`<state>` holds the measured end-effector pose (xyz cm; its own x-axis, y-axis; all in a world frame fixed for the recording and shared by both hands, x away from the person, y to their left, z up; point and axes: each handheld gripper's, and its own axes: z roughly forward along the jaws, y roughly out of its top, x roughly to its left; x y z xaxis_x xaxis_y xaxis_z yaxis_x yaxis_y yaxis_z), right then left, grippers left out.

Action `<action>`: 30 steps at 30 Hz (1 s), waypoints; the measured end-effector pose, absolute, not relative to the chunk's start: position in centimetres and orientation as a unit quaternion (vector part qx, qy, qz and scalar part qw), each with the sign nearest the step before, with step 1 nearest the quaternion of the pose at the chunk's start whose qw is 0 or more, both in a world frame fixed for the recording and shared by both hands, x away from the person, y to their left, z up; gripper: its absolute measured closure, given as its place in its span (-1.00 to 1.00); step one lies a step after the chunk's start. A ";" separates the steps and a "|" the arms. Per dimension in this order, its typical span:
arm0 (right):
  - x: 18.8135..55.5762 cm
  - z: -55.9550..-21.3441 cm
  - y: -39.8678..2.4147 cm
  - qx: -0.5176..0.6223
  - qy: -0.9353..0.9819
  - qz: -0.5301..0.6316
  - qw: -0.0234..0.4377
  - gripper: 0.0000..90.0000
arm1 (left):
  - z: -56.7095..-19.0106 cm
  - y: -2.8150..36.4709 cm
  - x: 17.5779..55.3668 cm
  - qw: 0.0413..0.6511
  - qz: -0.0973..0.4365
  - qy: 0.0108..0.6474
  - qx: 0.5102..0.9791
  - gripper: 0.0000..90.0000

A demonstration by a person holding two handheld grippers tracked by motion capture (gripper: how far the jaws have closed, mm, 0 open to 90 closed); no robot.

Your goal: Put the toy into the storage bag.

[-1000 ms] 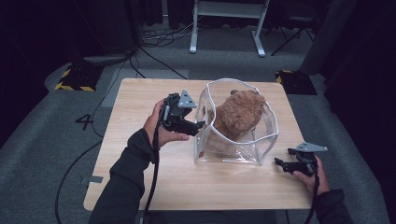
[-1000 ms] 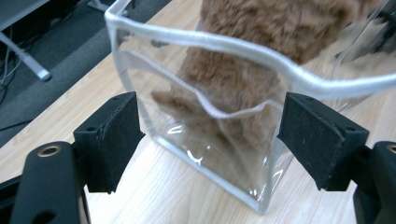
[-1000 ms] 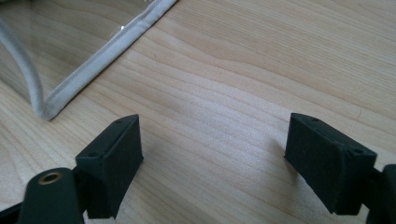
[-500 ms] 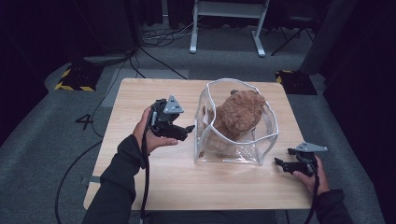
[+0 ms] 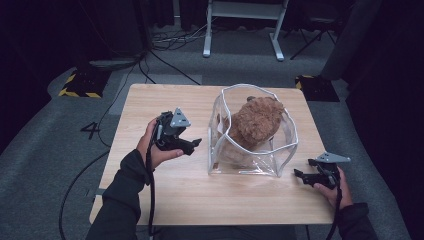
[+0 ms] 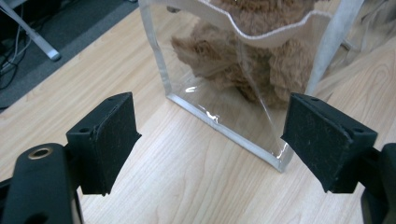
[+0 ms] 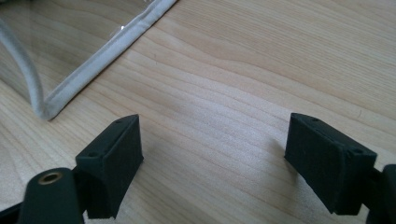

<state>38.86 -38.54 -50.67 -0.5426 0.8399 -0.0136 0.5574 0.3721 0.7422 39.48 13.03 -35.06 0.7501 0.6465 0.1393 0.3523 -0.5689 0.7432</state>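
A clear plastic bag (image 5: pixel 252 155) with white piping stands open-topped on the wooden table (image 5: pixel 165 200), and a brown plush toy (image 5: pixel 257 120) sits inside it. My left gripper (image 5: pixel 194 145) hovers just left of the bag and points at its side. Its jaws have just been opening, and they stand open with nothing between them. In the left gripper view, the left gripper (image 6: pixel 210 140) frames the bag's lower corner (image 6: pixel 280 161) and the plush (image 6: pixel 261 65). My right gripper (image 5: pixel 299 175) rests open near the bag's front right corner. The right gripper (image 7: pixel 212 158) has bare wood between its jaws, with the bag's seam (image 7: pixel 98 58) at upper left.
Grey carpet surrounds the table, with cables trailing across it. Yellow-and-black striped blocks (image 5: pixel 80 82) (image 5: pixel 315 87) lie beyond the far corners. A white stand's legs (image 5: pixel 240 30) are behind the table. A "4" mark (image 5: pixel 92 130) is on the floor at left.
My left gripper has drawn back from the bag's top edge, moving left, lower and nearer the person. The right gripper, the bag and the plush have stayed put.
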 end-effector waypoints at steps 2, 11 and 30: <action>38.9 -50.7 -38.5 0.435 0.804 0.354 0.200 -0.58 | -35.3 13.2 39.5 0.357 0.205 0.291 0.864 -0.61; 38.9 -50.7 -38.5 0.435 0.804 0.354 0.200 -0.58 | -36.0 13.9 39.2 0.343 0.210 0.296 0.866 -0.60; 38.9 -50.7 -38.5 0.435 0.804 0.354 0.200 -0.58 | -38.1 16.1 38.7 0.312 0.215 0.310 0.872 -0.60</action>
<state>38.86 -38.54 -50.67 -0.5426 0.8399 -0.0135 0.5574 0.3720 0.7423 38.69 16.13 -38.09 0.7153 0.6748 0.1817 0.4059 -0.6128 0.6780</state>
